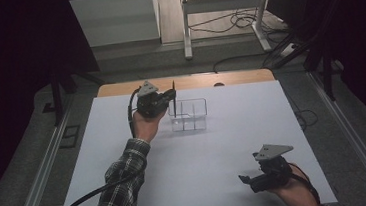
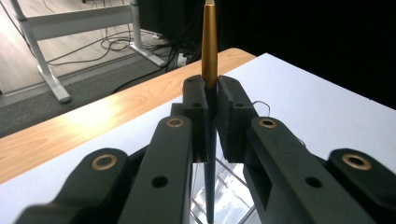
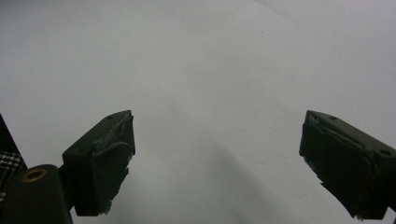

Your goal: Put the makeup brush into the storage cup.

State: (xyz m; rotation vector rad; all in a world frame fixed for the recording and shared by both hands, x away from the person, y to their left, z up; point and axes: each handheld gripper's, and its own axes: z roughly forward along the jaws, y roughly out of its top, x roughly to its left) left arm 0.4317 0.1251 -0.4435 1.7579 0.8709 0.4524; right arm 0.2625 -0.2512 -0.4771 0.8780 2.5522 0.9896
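A pen with a gold upper half and dark lower half (image 2: 209, 51) stands upright between the jaws of my left gripper (image 2: 211, 109), which is shut on it. From above, that left gripper (image 1: 169, 96) hovers at the left side of a clear plastic organizer (image 1: 195, 118) with compartments, and the pen (image 1: 174, 97) is vertical over its left edge. The organizer's clear walls (image 2: 229, 186) lie just below the jaws. My right gripper (image 1: 245, 180) rests low near the front right of the white table, its jaws wide apart; its fingertips (image 3: 109, 161) have nothing between them.
The white table top (image 1: 234, 133) has a wooden strip (image 1: 189, 82) along its far edge. Beyond it stand a white metal frame (image 1: 223, 9) and loose cables on the floor. A black cable (image 1: 98, 193) trails from the left gripper along the plaid sleeve.
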